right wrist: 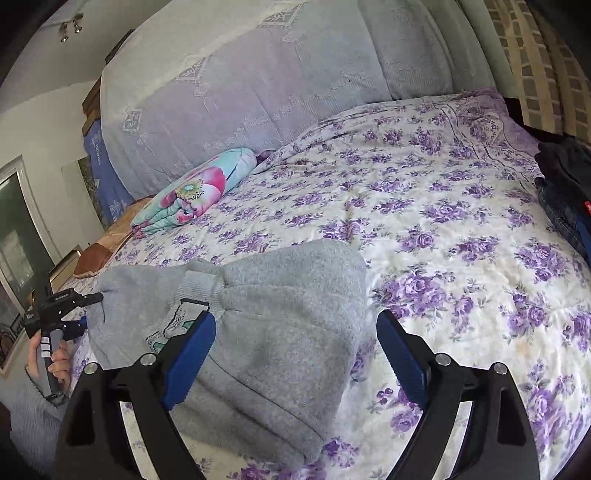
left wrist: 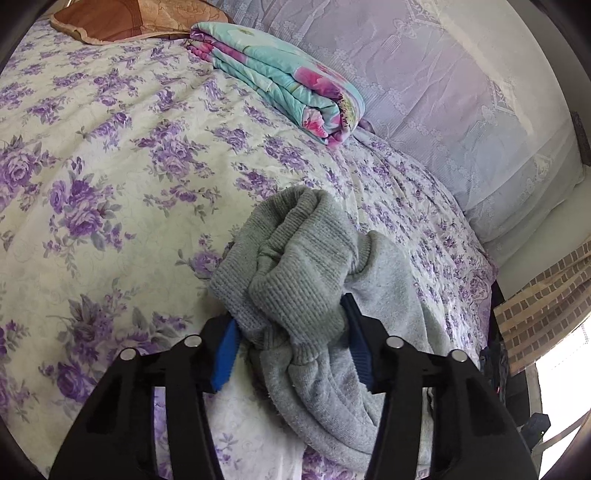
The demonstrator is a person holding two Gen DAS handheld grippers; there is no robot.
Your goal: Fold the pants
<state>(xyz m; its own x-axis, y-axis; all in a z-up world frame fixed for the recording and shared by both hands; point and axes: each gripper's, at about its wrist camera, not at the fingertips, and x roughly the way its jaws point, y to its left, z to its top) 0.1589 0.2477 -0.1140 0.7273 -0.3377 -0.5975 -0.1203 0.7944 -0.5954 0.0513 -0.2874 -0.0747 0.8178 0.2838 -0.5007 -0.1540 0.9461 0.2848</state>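
Observation:
The grey sweatpants (left wrist: 295, 280) lie bunched on the purple-flowered bedspread (left wrist: 110, 166). My left gripper (left wrist: 291, 347) is shut on their ribbed cuffs, with both blue pads pressing the wad of fabric. In the right wrist view the same pants (right wrist: 280, 314) lie folded over into a thick flat bundle. There the left gripper (right wrist: 85, 310), held by a hand (right wrist: 55, 365), grips the bundle's left end. My right gripper (right wrist: 295, 350) stands open and wide over the bundle's near right part. Its left pad rests beside the fabric and its right pad is over bare bedspread (right wrist: 461, 229).
A folded turquoise and pink quilt (left wrist: 280, 77) (right wrist: 192, 192) lies at the head of the bed, by a brown pillow (left wrist: 122, 18) and lace-covered bedding (left wrist: 443, 92). A pile of dark clothes (right wrist: 565, 184) sits at the bed's far right edge.

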